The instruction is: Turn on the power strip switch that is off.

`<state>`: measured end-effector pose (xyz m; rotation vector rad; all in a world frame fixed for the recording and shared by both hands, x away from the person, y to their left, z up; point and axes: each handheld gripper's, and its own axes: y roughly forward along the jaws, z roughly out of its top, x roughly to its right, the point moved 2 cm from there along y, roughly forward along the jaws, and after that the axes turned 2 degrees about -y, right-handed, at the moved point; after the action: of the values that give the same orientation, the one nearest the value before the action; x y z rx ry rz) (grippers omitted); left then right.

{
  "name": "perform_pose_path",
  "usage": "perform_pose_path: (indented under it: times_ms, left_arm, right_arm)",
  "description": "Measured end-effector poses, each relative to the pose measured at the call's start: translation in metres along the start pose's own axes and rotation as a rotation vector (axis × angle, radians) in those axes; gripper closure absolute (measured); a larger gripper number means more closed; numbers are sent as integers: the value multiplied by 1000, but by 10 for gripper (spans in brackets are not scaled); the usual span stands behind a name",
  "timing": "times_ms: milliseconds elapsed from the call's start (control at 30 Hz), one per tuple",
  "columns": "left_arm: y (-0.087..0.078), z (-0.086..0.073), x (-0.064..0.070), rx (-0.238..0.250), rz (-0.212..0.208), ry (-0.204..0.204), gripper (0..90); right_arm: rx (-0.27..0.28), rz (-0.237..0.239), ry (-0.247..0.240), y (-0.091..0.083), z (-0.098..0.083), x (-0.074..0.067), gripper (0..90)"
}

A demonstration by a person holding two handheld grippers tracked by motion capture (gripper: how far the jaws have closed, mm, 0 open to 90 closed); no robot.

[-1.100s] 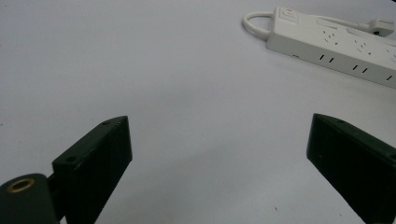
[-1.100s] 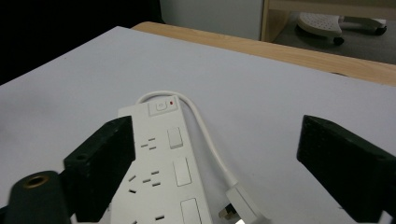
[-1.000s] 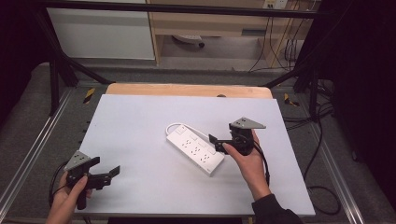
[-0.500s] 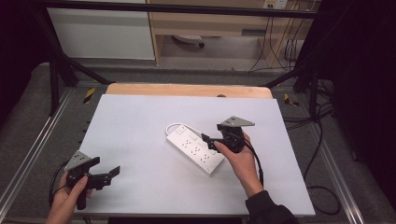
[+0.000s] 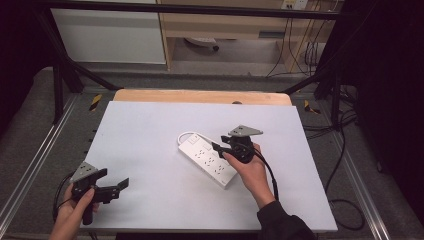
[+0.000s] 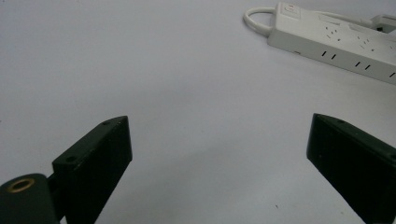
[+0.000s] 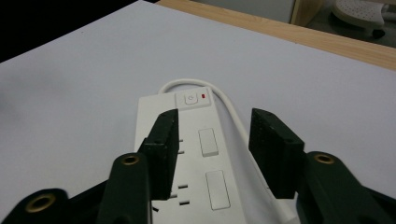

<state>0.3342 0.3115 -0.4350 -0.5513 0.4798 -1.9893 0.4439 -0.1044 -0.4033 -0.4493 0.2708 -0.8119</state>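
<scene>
**benchwatcher:** White surface (image 5: 150, 130) laid over a wooden top, dark frame rails and cables seen all around it. A white power strip (image 5: 207, 159) is found a bit right of the middle. How is its long axis read from the high view?

**gripnerd:** It's set on a diagonal: the switch end with the looped cord (image 5: 186, 135) is pointed up-left, toward the far side, and the other end is aimed down-right, toward the person. In the right gripper view the strip (image 7: 187, 154) is seen running straight away from the camera, switch and red light (image 7: 203, 97) at the far end.

**benchwatcher:** And the jaws?

**gripnerd:** The right gripper (image 5: 224, 149) is held over the strip's middle, lined up with its length. Its jaws have just been closing and are now roughly half open, with the sockets seen in the gap. No pad can be seen pressed on the strip, so nothing is gripped. The left gripper (image 5: 117, 186) is parked near the front-left corner, well apart from the strip, jaws spread wide over bare surface and nothing held.
</scene>
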Motion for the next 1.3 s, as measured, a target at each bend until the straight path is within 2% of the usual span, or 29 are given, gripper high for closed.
perform_pose_path:
  times_ms: [233,600,933,1300]
  left_arm:
    - [0,0,0,0,0,1,67]
    - [1,0,1,-3,0,6,67]
    - [0,0,1,0,3,8,67]
    - [-1,1,1,2,2,7,67]
  right_arm:
    - [-3,8,1,6,-2,1,655]
    - [-21,23,-27,13,-8,0,769]
    - [-72,31,-24,23,-18,0,872]
    - [-112,15,-29,34,-25,5,900]
